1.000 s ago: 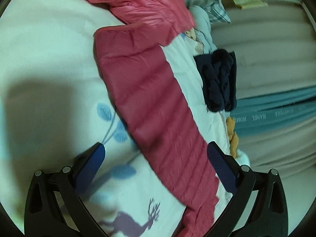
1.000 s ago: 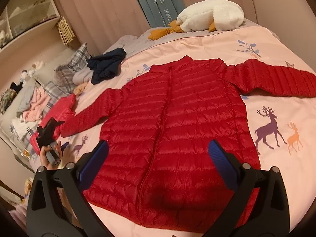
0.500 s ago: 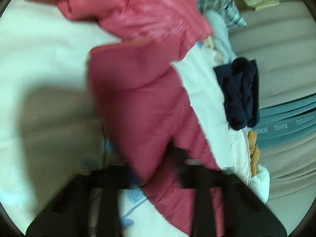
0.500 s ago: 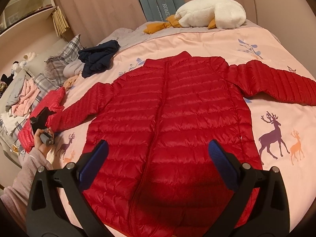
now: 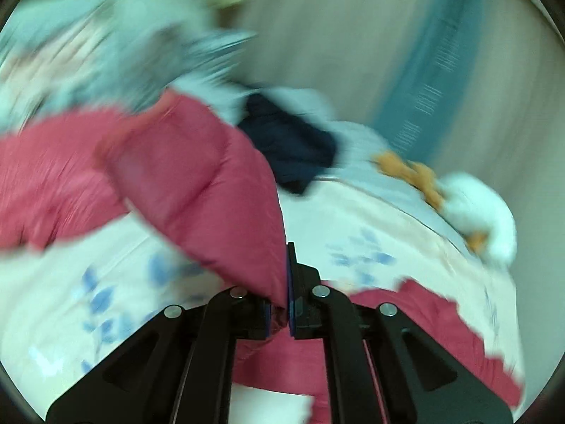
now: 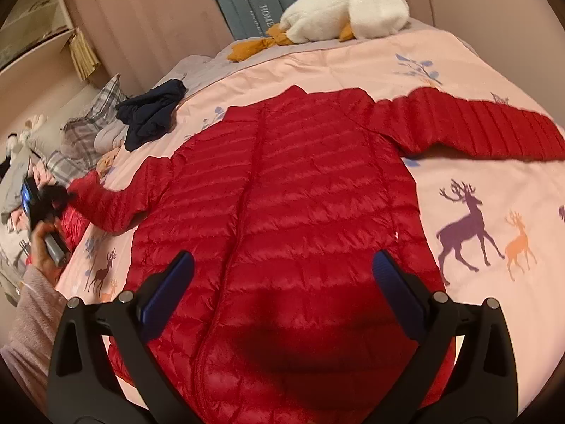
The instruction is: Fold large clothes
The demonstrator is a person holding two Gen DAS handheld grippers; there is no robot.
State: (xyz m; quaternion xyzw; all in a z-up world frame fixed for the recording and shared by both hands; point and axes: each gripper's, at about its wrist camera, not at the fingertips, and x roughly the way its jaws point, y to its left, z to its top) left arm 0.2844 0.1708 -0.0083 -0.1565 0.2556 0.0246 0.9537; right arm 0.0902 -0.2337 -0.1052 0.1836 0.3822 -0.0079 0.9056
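Right wrist view: one red jacket (image 6: 282, 219); right hand-held gripper (image 6: 282, 275) gapes wide, empty; left hand-held gripper (image 5: 287, 296) pinches its left sleeve (image 5: 197, 183).

Left wrist close at jacket sleeve (image 5: 197, 183); right wrist higher, overlooking whole jacket (image 6: 282, 219).

The left wrist view is smeared by motion; the far clothes pile (image 5: 106, 46) cannot be made out. The jacket (image 6: 282, 229) runs off the near edge, its right sleeve cuff cut off.
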